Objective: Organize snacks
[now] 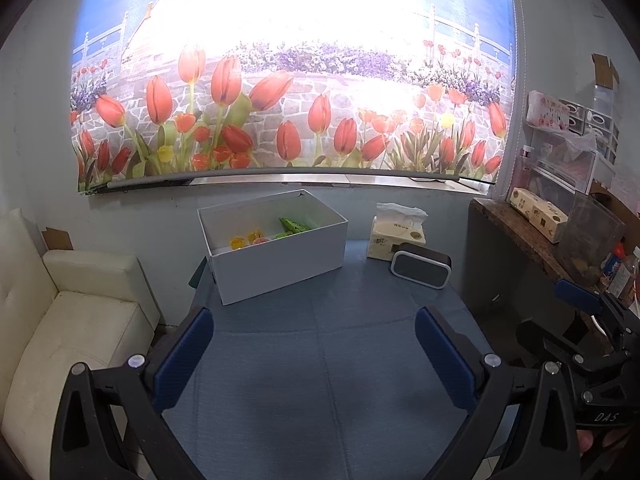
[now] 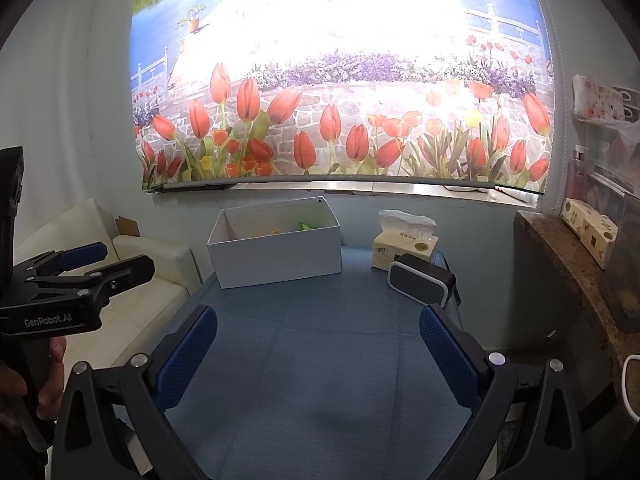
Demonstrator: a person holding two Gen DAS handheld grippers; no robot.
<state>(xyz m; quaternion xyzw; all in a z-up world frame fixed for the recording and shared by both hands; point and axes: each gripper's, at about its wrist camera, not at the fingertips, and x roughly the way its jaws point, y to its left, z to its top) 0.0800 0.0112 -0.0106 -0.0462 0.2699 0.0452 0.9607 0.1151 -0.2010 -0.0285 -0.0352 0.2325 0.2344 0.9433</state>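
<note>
- White rectangular open-topped cardboard box (image 1: pixel 276 258) stands at the far side of the blue cloth-covered table (image 1: pixel 320 360), just below the window sill.
- Inside it, in the left wrist view: green foil snack packets (image 1: pixel 294 226) toward the back, small yellow-orange jelly cups (image 1: pixel 244 240) nearer the front wall. The right wrist view shows only a glimpse of green and yellow over the rim.
- No loose snacks visible on the bare table in either view; judged from that, the gathering step looks finished or nearly so.
- Non-task items beside the box: cream soft tissue pack (image 1: pixel 396 236) and a black rounded speaker with pale trim (image 1: pixel 420 270), touching or nearly so.
- Left gripper (image 1: pixel 314 358): blue-padded jaws spread wide, nothing between them, held over the near part of the table, well apart from the box.
- Right gripper (image 2: pixel 318 354): likewise spread wide and empty, same stand-off.
- Cannot tell whether more snacks lie outside the frame, nor how the box contents are arranged at the bottom.
- What remains, if anything: likely tidying within the box.
</note>
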